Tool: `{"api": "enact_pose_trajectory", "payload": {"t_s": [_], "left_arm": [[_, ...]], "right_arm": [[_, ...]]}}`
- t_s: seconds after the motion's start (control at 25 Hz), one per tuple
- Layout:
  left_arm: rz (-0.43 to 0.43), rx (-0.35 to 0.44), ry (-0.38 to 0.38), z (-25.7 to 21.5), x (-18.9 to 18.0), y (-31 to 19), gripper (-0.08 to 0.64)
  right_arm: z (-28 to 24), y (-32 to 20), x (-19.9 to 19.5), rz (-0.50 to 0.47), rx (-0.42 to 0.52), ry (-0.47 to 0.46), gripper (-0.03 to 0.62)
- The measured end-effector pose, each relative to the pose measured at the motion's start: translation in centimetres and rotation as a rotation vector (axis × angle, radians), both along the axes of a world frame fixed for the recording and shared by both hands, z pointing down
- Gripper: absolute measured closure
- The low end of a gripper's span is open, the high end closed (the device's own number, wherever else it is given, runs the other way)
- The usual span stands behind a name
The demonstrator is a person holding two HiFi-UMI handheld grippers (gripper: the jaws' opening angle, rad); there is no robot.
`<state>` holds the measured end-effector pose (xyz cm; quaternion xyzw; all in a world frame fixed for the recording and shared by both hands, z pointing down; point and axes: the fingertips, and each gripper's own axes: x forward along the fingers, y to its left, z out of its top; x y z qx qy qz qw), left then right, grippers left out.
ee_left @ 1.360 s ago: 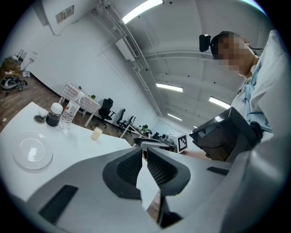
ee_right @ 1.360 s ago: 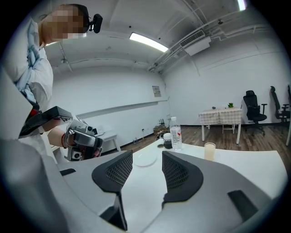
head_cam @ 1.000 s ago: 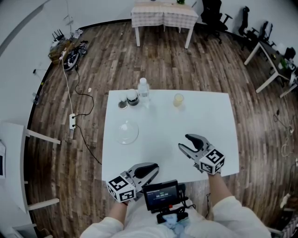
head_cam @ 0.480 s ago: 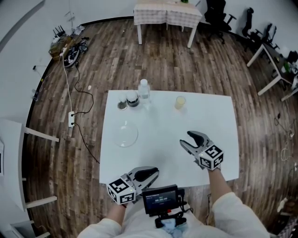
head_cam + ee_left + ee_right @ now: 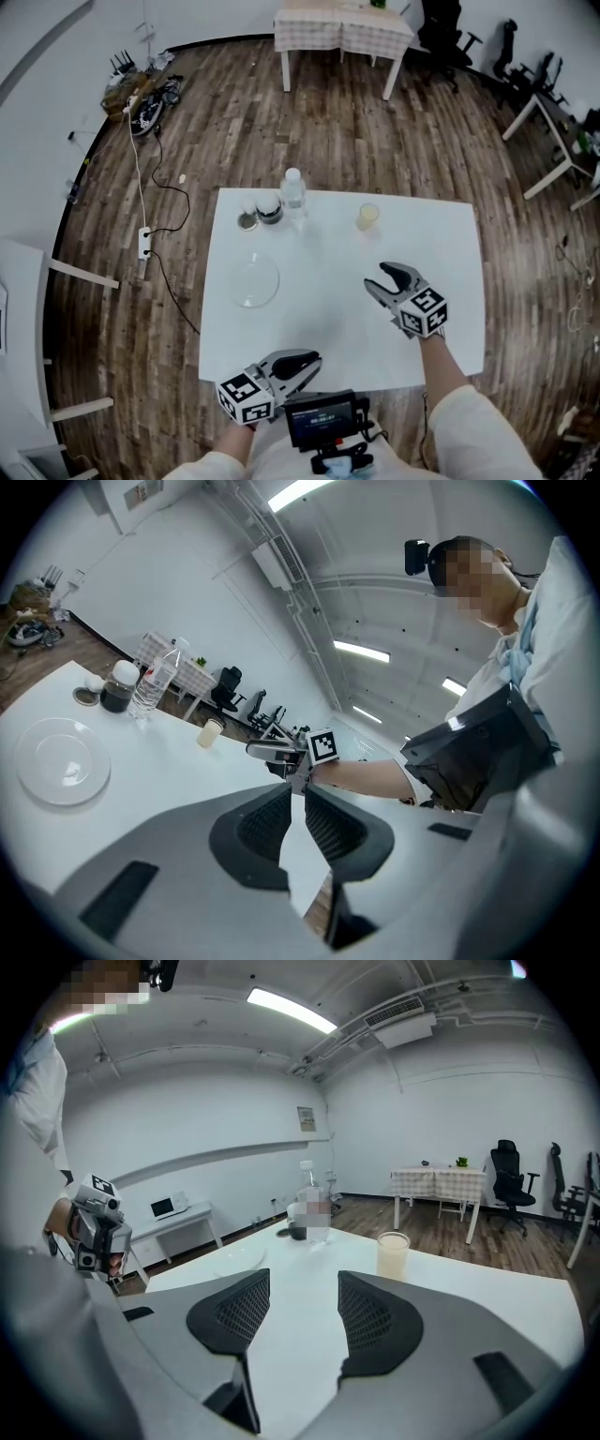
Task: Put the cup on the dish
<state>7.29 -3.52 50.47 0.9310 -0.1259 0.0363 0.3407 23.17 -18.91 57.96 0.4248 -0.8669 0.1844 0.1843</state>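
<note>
Surface: white rectangular table [image 5: 328, 323], matt and bare over most of its near half.
Room: dark wood-plank floor [image 5: 375, 141]; white walls; cloth-covered side table [image 5: 342, 23] at the far end; black office chair [image 5: 442, 28] beside it; power strip [image 5: 147, 244] with a trailing cable on the floor at left.

Holdings on the table:
- cup [image 5: 367, 217], pale, far right part of the table; upright, long axis vertical, mouth up; well apart from the dish.
- dish [image 5: 256, 279], clear glass, left of centre, lying flat with nothing on it.
- water bottle [image 5: 293, 192], dark jar [image 5: 269, 208] and small round lid [image 5: 247, 220], grouped at the far edge; the jar's contents are too small to tell.

Grippers:
- right gripper [image 5: 373, 276], over the table's right half and pointing toward the far edge; claw spread, only bare table between the pads; the cup stands beyond it, just right of its line.
- left gripper [image 5: 314, 360], at the near edge; claw apparently pressed together with only a slit showing, pinching nothing.

View differences: the head view alone shows the floor cable and the small screen [image 5: 323, 417] at the person's chest; the right gripper view alone shows a microwave [image 5: 169, 1207] on a wall bench, ceiling strip lights and a wall air unit; the left gripper view alone shows the person's torso from below.
</note>
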Motion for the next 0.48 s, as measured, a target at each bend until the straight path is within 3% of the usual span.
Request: {"api": "enact_pose_trajectory", "payload": {"t_s": [0.48], "left_arm": [[-0.017,-0.047,-0.013,2.0,-1.1,0.0,0.520]], "right_arm": [[2.0,-5.9,1.6,0.083,-0.012,0.035,0.351]]}}
